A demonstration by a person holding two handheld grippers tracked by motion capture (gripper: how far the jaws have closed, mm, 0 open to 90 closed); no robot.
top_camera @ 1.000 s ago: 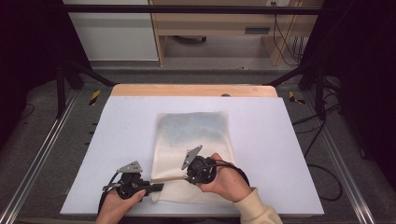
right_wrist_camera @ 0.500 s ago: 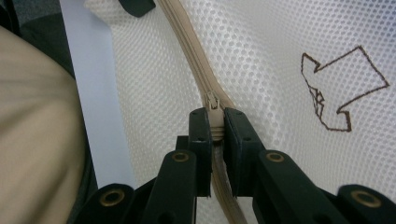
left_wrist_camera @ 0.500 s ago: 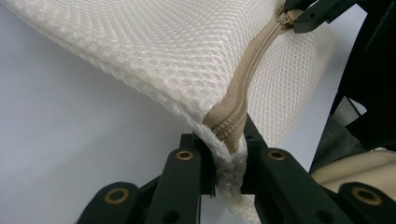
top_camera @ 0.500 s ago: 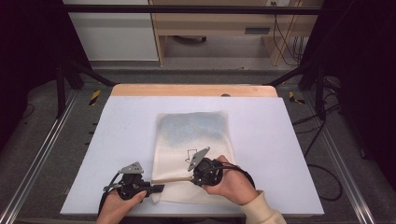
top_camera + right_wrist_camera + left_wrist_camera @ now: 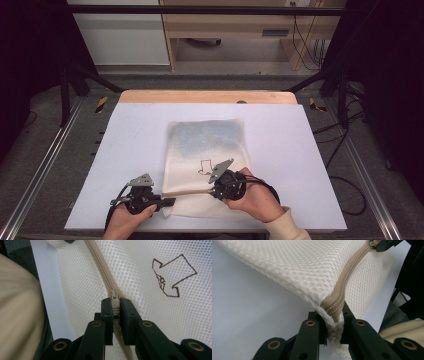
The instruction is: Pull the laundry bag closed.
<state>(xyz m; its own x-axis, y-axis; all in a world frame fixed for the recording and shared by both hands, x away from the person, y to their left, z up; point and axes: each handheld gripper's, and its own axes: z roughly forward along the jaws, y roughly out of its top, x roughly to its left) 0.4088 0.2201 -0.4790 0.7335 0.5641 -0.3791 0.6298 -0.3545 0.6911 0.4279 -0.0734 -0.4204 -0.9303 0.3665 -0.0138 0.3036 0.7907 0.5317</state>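
Observation:
A white mesh bag (image 5: pixel 207 145) lies flat on the white table (image 5: pixel 300 150), with a beige zipper (image 5: pixel 187 192) along its near edge. My left gripper (image 5: pixel 167 202) is shut on the bag's near left corner at the zipper's end; the left gripper view shows the jaws (image 5: pixel 333 317) pinching mesh and zipper tape (image 5: pixel 347 277). My right gripper (image 5: pixel 212 191) is shut on the zipper pull (image 5: pixel 113 296), its jaws (image 5: pixel 115 302) closed around it. A brown arrow outline (image 5: pixel 172 275) is drawn on the mesh beside it.
A wooden strip (image 5: pixel 207 96) borders the table's far edge. Metal rails (image 5: pixel 45 170) run along both sides, and cables (image 5: pixel 345 185) lie on the floor at the right. Furniture stands beyond the table.
My right gripper has slid to the right along the zipper with the pull in it, uncovering the arrow drawing. The left gripper has held its place.

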